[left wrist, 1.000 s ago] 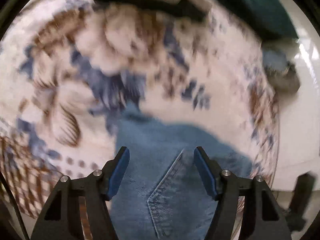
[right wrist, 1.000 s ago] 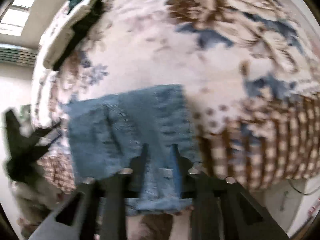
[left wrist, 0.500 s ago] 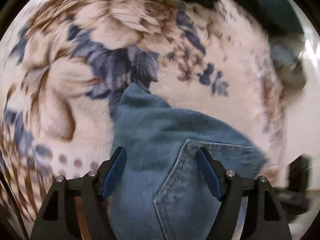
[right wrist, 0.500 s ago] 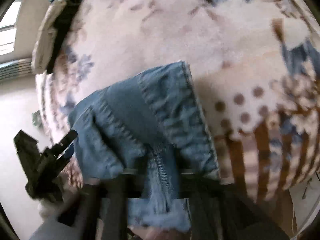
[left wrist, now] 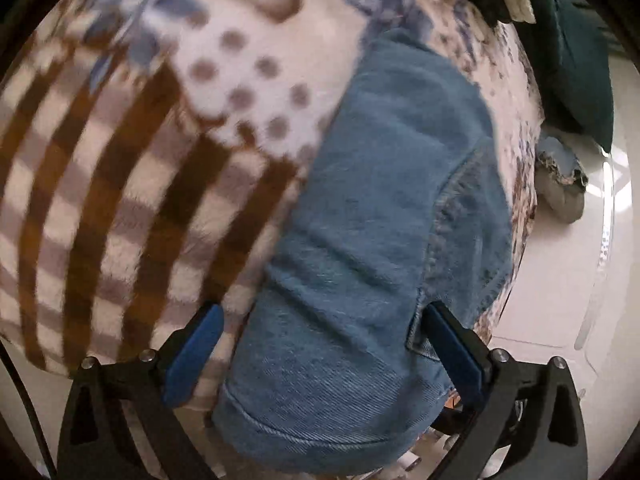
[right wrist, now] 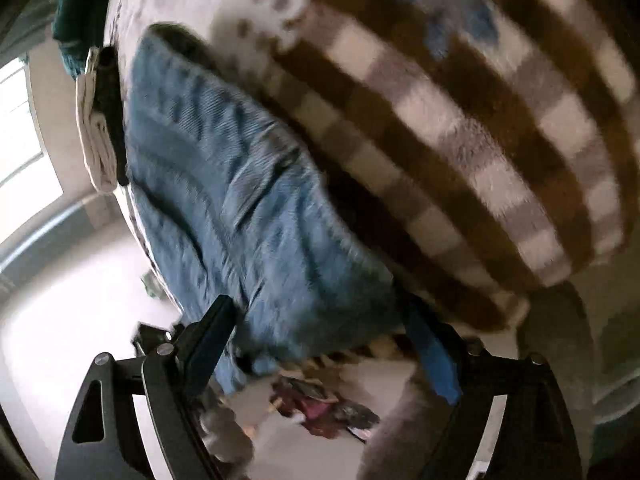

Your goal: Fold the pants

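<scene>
One pair of folded denim pants [left wrist: 372,240] lay on a patterned blanket [left wrist: 120,208], near its edge. Two hand-held grippers: left hand-held gripper [left wrist: 320,352] and right hand-held gripper [right wrist: 324,344], jaws opening, denim between them, pads not pressing. The right view was blurred; the pants' near end was cut off.

Daylit, fairly bright. Both fisheye views bend hard at the rim, with black vignette corners. Right wrist view is heavily motion-blurred; the blown-out window [right wrist: 18,128] at left washes the pale floor [right wrist: 76,280] white. Left wrist view is sharper on the folded blue denim pants [left wrist: 372,240]; the brown-striped fleece blanket [left wrist: 120,200] smears, and glare streaks the white glossy floor [left wrist: 600,248].
</scene>
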A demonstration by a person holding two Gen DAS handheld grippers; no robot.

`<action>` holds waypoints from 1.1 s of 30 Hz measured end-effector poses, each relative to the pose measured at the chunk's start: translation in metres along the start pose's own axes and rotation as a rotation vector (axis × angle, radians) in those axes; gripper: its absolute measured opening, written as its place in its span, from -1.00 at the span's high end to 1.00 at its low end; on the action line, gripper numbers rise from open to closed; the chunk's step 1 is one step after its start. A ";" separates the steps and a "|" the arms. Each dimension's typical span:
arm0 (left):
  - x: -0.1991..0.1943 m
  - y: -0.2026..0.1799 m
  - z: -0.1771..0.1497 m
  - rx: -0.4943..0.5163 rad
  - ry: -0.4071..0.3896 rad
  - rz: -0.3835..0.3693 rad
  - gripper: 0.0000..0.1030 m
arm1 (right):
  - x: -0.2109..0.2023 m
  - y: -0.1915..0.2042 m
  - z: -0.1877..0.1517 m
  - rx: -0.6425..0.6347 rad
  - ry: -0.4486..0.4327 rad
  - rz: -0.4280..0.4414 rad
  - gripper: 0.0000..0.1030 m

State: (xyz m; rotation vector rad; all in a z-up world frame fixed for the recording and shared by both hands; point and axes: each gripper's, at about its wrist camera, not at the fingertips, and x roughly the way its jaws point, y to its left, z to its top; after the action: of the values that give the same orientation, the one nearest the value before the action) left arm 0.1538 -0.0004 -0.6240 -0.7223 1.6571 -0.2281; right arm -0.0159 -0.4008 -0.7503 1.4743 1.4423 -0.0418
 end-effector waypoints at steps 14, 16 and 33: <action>0.003 0.018 -0.001 0.016 -0.023 -0.095 -1.00 | 0.035 0.012 -0.001 -0.056 -0.059 0.056 -0.86; 0.003 0.019 0.000 0.015 -0.027 -0.101 -1.00 | 0.034 0.028 -0.011 -0.115 -0.088 0.041 -0.67; -0.004 0.008 -0.006 0.072 -0.047 -0.120 -0.40 | 0.022 0.032 -0.004 -0.137 -0.086 0.061 -0.31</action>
State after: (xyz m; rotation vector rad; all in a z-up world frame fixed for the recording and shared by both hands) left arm 0.1458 0.0067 -0.6240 -0.7674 1.5545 -0.3522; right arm 0.0126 -0.3745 -0.7432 1.3870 1.3047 0.0308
